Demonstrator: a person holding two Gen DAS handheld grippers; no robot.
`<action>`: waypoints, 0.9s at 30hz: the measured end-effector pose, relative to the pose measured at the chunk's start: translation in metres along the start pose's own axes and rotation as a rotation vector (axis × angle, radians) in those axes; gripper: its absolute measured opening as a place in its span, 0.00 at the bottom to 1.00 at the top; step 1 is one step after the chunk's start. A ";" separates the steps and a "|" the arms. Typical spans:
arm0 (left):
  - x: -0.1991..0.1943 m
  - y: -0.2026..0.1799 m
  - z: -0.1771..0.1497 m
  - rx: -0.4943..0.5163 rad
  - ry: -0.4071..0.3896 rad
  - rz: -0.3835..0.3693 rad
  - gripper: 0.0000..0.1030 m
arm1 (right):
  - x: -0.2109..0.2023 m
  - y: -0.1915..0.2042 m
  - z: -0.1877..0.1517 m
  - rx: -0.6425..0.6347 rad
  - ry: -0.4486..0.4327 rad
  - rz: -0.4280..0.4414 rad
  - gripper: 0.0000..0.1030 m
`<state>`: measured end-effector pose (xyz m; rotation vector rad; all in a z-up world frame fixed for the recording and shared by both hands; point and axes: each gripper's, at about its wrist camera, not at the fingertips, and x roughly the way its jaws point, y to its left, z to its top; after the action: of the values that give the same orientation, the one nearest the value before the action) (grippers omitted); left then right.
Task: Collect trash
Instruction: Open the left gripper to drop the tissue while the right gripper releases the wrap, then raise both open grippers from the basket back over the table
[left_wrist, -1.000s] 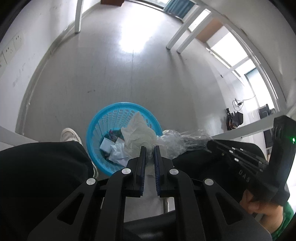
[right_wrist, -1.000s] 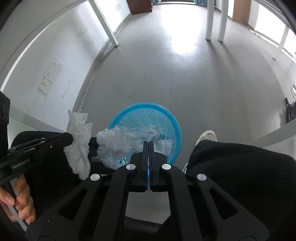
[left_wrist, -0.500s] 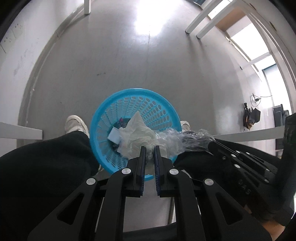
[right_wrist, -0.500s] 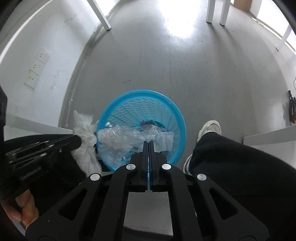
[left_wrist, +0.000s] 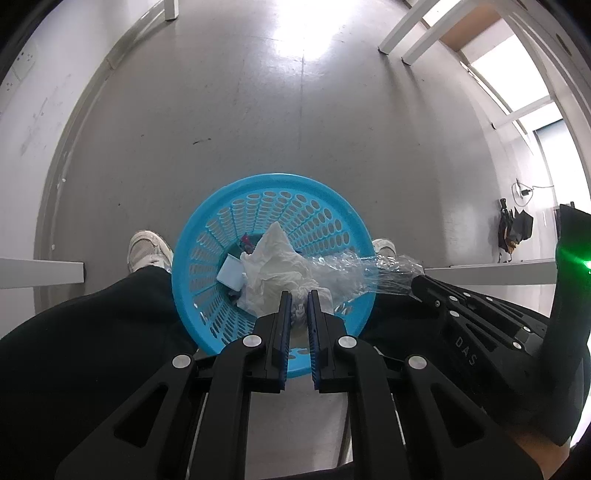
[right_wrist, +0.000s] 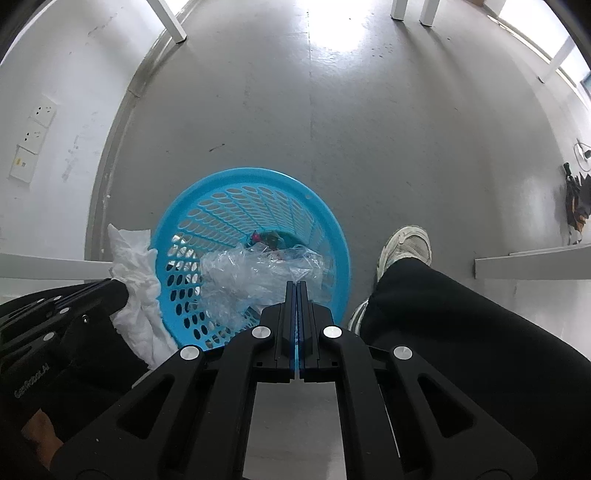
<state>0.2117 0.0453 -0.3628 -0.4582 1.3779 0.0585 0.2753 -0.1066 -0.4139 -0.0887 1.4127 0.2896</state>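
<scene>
A round blue perforated basket (left_wrist: 325, 218) (right_wrist: 207, 199) stands on the grey floor between the person's feet, with scraps of trash at its bottom. My left gripper (left_wrist: 298, 295) is shut on a crumpled white tissue (left_wrist: 275, 258) (right_wrist: 136, 280) and hangs over the basket's near rim. My right gripper (right_wrist: 296, 286) is shut on a crinkled clear plastic wrapper (right_wrist: 251, 277) (left_wrist: 354, 269) that droops over the basket's opening. In the left wrist view the right gripper's fingers (left_wrist: 436, 295) come in from the right, the wrapper trailing from them.
The person's black trouser legs (left_wrist: 85, 350) (right_wrist: 461, 317) flank the basket, a white shoe (left_wrist: 147, 247) (right_wrist: 406, 247) on each side. White table edges (left_wrist: 40, 271) (right_wrist: 532, 262) run left and right. Table legs (right_wrist: 171, 18) stand farther back. A wall with sockets (right_wrist: 33, 140) lies left.
Both grippers have sunk toward the basket and tipped more steeply down, still holding tissue and wrapper. The basket now looks larger and sits more directly under them.
</scene>
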 end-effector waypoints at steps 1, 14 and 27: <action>-0.001 -0.001 0.000 0.001 -0.002 -0.001 0.08 | 0.001 0.000 0.001 -0.001 0.002 -0.001 0.00; -0.016 -0.003 -0.007 0.010 -0.055 -0.017 0.33 | 0.000 0.018 -0.010 -0.079 0.027 0.068 0.26; -0.050 -0.009 -0.025 0.061 -0.138 0.048 0.38 | -0.050 0.029 -0.047 -0.170 -0.023 0.074 0.32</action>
<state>0.1813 0.0398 -0.3160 -0.3638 1.2511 0.0857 0.2169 -0.0969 -0.3690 -0.1717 1.3685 0.4703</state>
